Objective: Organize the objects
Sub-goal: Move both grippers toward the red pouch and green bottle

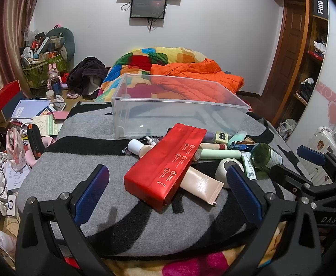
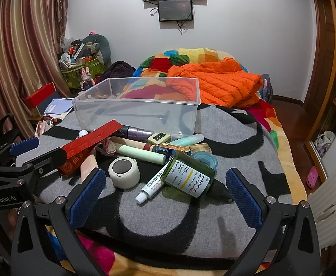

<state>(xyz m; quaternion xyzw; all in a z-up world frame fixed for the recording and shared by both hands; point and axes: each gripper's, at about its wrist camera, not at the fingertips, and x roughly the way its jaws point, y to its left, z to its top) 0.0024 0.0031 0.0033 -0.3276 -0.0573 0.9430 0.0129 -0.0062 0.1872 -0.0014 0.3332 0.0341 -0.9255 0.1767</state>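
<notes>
Both grippers hover wide open and empty above the near edge of the grey blanket (image 1: pixel 80 142): the left gripper (image 1: pixel 168 192) faces a red packet (image 1: pixel 165 163), the right gripper (image 2: pixel 165 195) a green bottle (image 2: pixel 188 176). The clear bin (image 2: pixel 135 112) sits behind the pile, toward the blanket's far edge.

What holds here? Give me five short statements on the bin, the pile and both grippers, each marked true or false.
1. The clear plastic bin holds no items from the pile. True.
2. The red pouch lies on top of the beige tube. True.
3. The left gripper is shut on the red pouch. False: its jaws stand open, gripping nothing.
4. The green bottle stands upright. False: it lies on its side.
5. The right gripper has open jaws. True.
</notes>
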